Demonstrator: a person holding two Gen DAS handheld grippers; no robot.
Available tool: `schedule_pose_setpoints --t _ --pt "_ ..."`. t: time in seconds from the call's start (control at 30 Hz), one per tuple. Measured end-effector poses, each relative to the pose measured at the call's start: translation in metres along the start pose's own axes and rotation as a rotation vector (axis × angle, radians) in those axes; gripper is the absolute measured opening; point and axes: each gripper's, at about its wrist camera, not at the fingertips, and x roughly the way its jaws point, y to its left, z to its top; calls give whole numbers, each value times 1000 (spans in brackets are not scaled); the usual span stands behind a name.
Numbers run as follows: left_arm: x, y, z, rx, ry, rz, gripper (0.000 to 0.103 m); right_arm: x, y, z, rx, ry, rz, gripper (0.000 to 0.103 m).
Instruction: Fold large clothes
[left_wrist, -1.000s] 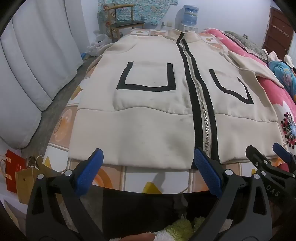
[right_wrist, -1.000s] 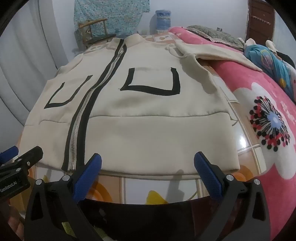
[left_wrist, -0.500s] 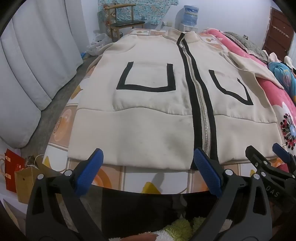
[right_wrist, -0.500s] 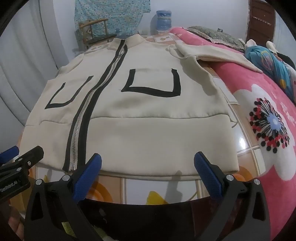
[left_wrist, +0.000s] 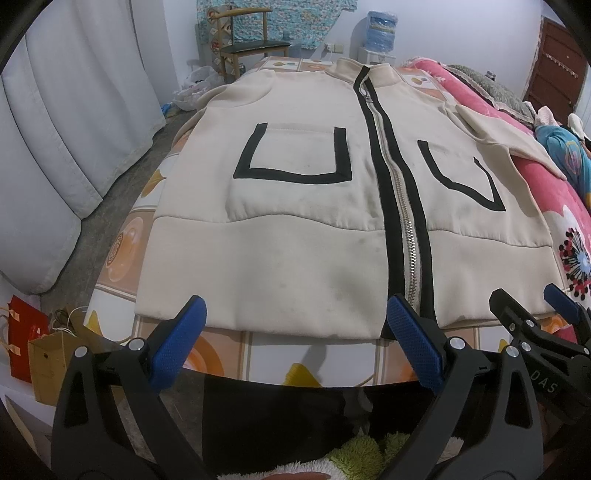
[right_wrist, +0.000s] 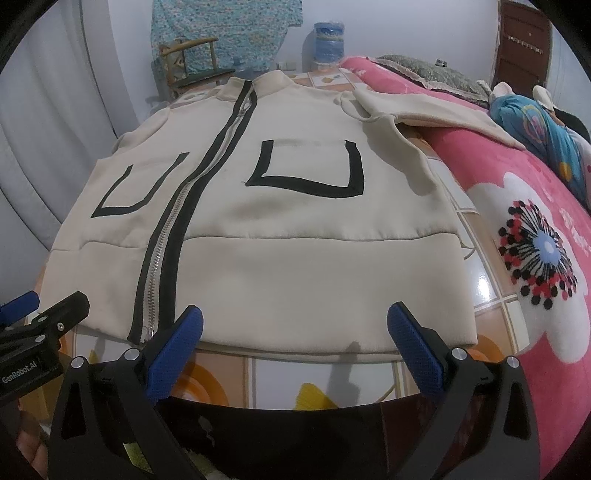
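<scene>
Both of your hand-held grippers are spread wide and hold nothing: the left hand-held gripper (left_wrist: 295, 325) and the right hand-held gripper (right_wrist: 294, 326) hover just short of the jacket's hem, not touching it. The jacket (left_wrist: 314, 229) lies flat and zipped on the bed (right_wrist: 546, 295) straight ahead of you, collar at the far end, and one sleeve (right_wrist: 436, 110) trails off ahead and to the right of your right hand-held gripper.

Expect it to handle as thick, soft cloth with some weight: it looks padded, so it should hold a broad fold but sag between two grip points. The zipper (left_wrist: 404, 221) is probably the only stiff line, so fold alongside it, not across it. Pinch the doubled hem near each bottom corner, taking both layers, or the lower layer may drag behind.
</scene>
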Motion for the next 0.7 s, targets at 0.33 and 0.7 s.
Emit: schedule_pose_setpoints --t 0.33,0.7 --pt "0 0 0 -1 0 -1 95 -1 0 0 0 -3 0 97" --pt "0 1 1 -1 1 -1 95 -1 0 0 -1 -4 0 97"
